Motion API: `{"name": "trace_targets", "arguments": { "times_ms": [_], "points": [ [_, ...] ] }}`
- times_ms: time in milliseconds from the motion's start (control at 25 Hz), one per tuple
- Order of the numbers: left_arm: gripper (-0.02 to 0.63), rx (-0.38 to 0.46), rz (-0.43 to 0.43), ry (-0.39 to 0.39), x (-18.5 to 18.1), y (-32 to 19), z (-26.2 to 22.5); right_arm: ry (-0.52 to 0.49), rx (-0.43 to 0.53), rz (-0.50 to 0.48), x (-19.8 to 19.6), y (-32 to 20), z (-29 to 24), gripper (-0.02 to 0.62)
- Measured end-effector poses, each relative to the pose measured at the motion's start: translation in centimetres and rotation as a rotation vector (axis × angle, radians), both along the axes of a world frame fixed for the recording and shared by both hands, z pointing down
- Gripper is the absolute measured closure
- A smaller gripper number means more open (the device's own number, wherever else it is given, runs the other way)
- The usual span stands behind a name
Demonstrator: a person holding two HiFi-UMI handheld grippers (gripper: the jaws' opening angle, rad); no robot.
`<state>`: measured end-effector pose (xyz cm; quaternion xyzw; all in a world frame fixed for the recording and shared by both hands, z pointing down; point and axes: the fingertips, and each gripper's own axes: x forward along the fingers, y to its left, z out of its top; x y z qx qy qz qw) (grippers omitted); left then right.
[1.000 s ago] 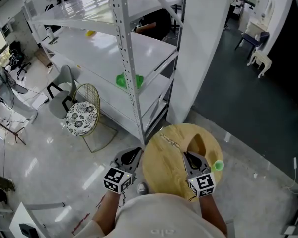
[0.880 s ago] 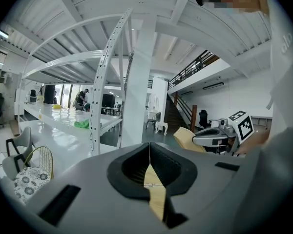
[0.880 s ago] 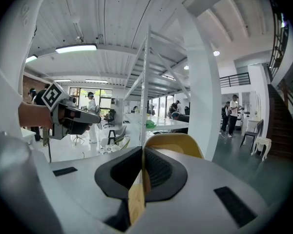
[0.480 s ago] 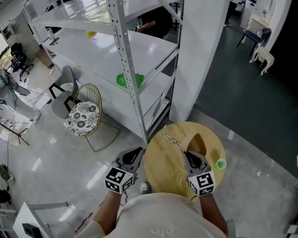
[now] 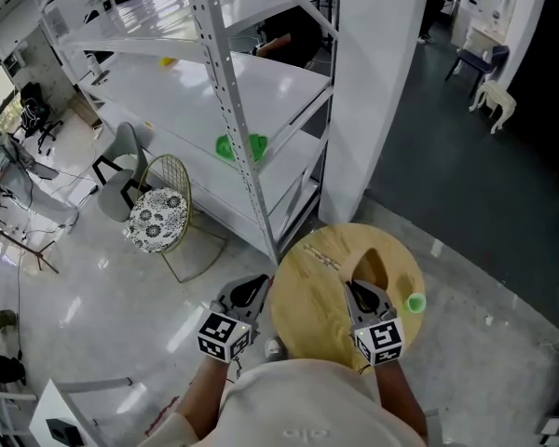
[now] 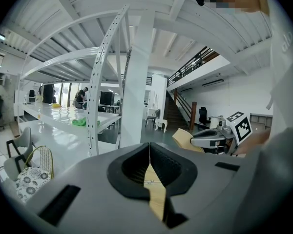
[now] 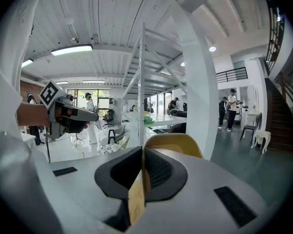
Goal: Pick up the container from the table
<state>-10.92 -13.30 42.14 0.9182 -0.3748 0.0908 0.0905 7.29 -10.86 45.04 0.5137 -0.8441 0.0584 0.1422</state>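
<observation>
A small green container (image 5: 415, 303) stands at the right edge of a round wooden table (image 5: 312, 296). My right gripper (image 5: 364, 295) hovers over the table's near right part, a little left of the container, and its jaws are shut with nothing between them. My left gripper (image 5: 249, 291) hangs just off the table's left edge, also shut and empty. In the left gripper view the jaws of the left gripper (image 6: 149, 147) meet, with wood showing below them. The right gripper (image 7: 143, 152) looks the same in its own view, and the container is out of sight there.
A yellow chair back (image 5: 373, 268) rises at the table's far side. White metal shelving (image 5: 252, 91) with a green object (image 5: 231, 147) stands beyond, next to a white pillar (image 5: 373, 82). A wire chair (image 5: 163, 212) sits on the floor to the left.
Both grippers stay where they were, still shut. Only the head view has drifted slightly.
</observation>
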Motion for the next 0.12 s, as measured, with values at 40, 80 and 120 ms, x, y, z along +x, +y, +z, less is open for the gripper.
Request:
{"name": "trace_targets", "arguments": {
  "times_ms": [40,80,120],
  "points": [
    [0.589,-0.001,0.0,-0.001,0.16,0.07,0.04,-0.002,-0.001,0.001,0.19,0.02,0.05,0.552],
    [0.589,-0.001,-0.001,-0.001,0.3,0.14,0.07,-0.003,-0.001,0.001,0.36,0.05,0.09,0.552],
    [0.589,-0.002,-0.002,-0.002,0.44,0.23,0.1,-0.005,-0.002,0.002,0.53,0.08,0.13,0.552]
  ]
}}
